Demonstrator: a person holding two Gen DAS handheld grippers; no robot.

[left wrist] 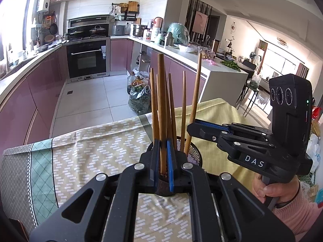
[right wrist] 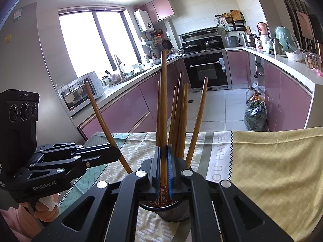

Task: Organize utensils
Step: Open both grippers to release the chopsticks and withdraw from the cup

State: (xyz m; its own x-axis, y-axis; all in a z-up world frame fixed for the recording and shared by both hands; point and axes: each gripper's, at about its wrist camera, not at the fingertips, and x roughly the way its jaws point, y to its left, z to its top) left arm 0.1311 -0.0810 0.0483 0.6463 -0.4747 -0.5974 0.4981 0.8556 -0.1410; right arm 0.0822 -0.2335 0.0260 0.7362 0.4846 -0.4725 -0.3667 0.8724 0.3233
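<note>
A black mesh holder [left wrist: 194,155] [right wrist: 174,211] stands on the patterned tablecloth [left wrist: 90,147] with several wooden chopsticks [left wrist: 183,104] [right wrist: 181,117] upright in it. My left gripper [left wrist: 163,143] is shut on one chopstick [left wrist: 161,100], whose dark red lower end points down at the holder. In the right wrist view this gripper [right wrist: 116,153] comes in from the left, its chopstick [right wrist: 99,113] leaning left. My right gripper [right wrist: 163,149] is shut on another chopstick [right wrist: 163,100], its red patterned end inside the holder's rim. From the left wrist view the right gripper [left wrist: 191,128] reaches in from the right beside a slanted chopstick [left wrist: 195,92].
The table's far edge drops to a tiled kitchen floor [left wrist: 90,100]. Bags of greens and oil bottles [left wrist: 139,94] sit on the floor by the white counter end [left wrist: 224,82]. A yellow cloth section [right wrist: 272,161] covers the table's right side. A hand in a pink sleeve [left wrist: 282,197] holds the right gripper.
</note>
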